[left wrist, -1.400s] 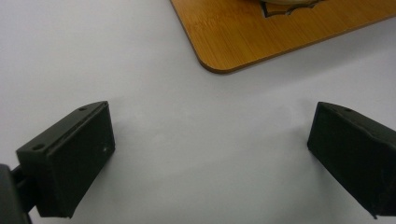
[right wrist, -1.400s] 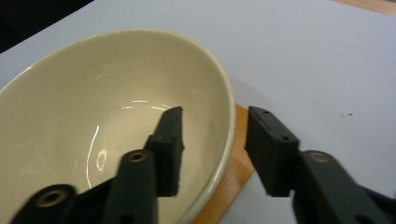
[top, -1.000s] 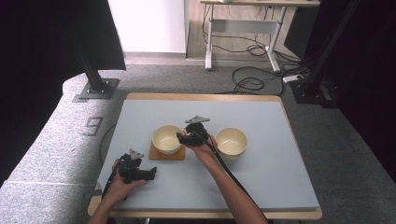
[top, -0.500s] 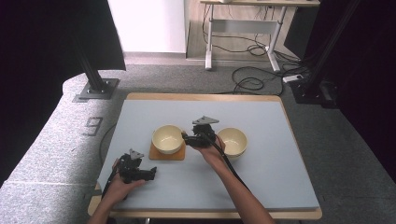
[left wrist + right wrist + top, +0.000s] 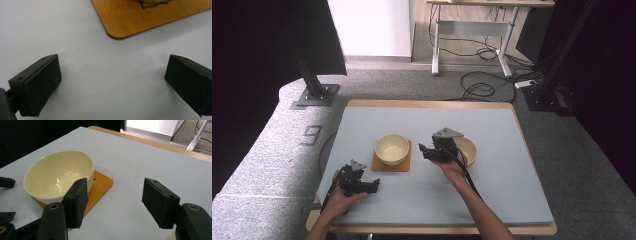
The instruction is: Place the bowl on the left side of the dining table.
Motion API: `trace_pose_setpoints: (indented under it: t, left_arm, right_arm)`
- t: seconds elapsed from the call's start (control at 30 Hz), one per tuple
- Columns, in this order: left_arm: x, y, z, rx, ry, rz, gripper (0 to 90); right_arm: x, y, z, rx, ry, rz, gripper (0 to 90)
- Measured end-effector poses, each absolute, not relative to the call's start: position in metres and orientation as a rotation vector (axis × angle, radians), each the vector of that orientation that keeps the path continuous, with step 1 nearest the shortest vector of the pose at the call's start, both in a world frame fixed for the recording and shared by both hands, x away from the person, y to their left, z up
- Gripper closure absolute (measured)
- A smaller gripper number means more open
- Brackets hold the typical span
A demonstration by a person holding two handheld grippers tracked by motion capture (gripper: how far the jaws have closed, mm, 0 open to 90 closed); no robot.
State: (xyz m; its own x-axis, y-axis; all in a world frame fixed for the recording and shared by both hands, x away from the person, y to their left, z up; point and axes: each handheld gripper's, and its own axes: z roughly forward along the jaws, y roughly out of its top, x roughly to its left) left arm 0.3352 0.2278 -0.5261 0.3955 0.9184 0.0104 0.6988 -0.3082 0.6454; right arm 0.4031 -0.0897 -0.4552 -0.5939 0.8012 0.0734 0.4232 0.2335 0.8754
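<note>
The right tongs (image 5: pixel 424 151) stand apart with nothing between them, held above the bench (image 5: pixel 492 130) between the two cream bowls and pointing at the left bowl (image 5: pixel 391 148). That bowl is empty and sits on a wooden coaster (image 5: pixel 391 163). The right bowl (image 5: pixel 467 148) lies just behind the right hand (image 5: pixel 452 165). The left tongs (image 5: pixel 373 185), also apart and empty, rest low on the bench near the coaster's near-left corner.

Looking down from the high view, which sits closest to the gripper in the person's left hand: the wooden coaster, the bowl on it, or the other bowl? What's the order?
From the left gripper, at the table's near left:
1. Wooden coaster, just beyond it.
2. Bowl on the coaster, slightly farther back.
3. Other bowl, far off to the right, partly behind the right gripper.
</note>
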Motion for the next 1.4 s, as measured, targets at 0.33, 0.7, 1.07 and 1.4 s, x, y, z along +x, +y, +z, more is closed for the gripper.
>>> trace_pose_setpoints:
  t: [0.33,0.7,1.07,1.4]
  left_arm:
    - [0.335,0.228,-0.526,2.103,1.376,0.515,0.7]
    - [0.335,0.228,-0.526,2.102,1.376,0.514,0.7]
    - [0.335,0.228,-0.526,2.103,1.376,0.514,0.7]
    - [0.335,0.227,-0.526,2.101,1.376,0.517,0.7]
  right_arm:
    - [0.390,-0.124,-0.454,1.154,2.085,1.281,36.0]
    - [0.375,-0.164,-0.455,1.191,2.036,1.255,35.7]
    - [0.359,-0.202,-0.461,1.270,2.000,1.247,35.4]
    - [0.341,-0.235,-0.461,1.280,1.949,1.234,35.9]
